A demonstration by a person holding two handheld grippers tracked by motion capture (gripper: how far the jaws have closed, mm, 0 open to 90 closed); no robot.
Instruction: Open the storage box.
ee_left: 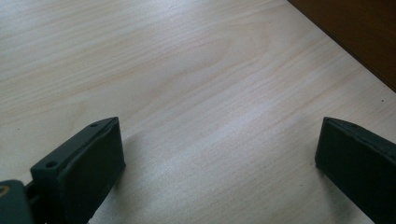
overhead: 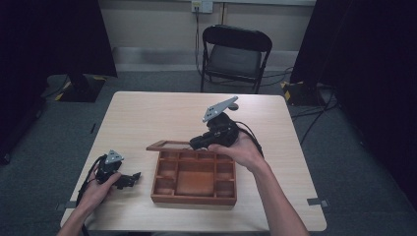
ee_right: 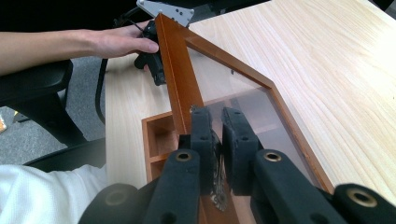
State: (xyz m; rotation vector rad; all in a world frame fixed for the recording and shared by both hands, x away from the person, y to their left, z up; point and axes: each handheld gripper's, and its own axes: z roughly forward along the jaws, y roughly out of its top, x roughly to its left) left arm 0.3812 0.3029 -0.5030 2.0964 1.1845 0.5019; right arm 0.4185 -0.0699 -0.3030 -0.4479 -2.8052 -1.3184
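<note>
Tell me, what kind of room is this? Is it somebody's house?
Probably not a house. It looks like a studio or lab set up for recording: black curtains hang at the sides, cables trail across the grey carpet, and a folding chair stands behind a bare wooden table.

A compartmented box (overhead: 193, 178) sat on the table (overhead: 162, 115) at lower centre of the high view, its lid (overhead: 168, 145) raised at the box's far left edge. The right gripper (overhead: 197, 143) sat just behind the box, touching the lid. The left gripper (overhead: 132, 179) rested on the table at lower left, beside the box. A chair (overhead: 234, 55) stood behind the table, top centre.
</note>
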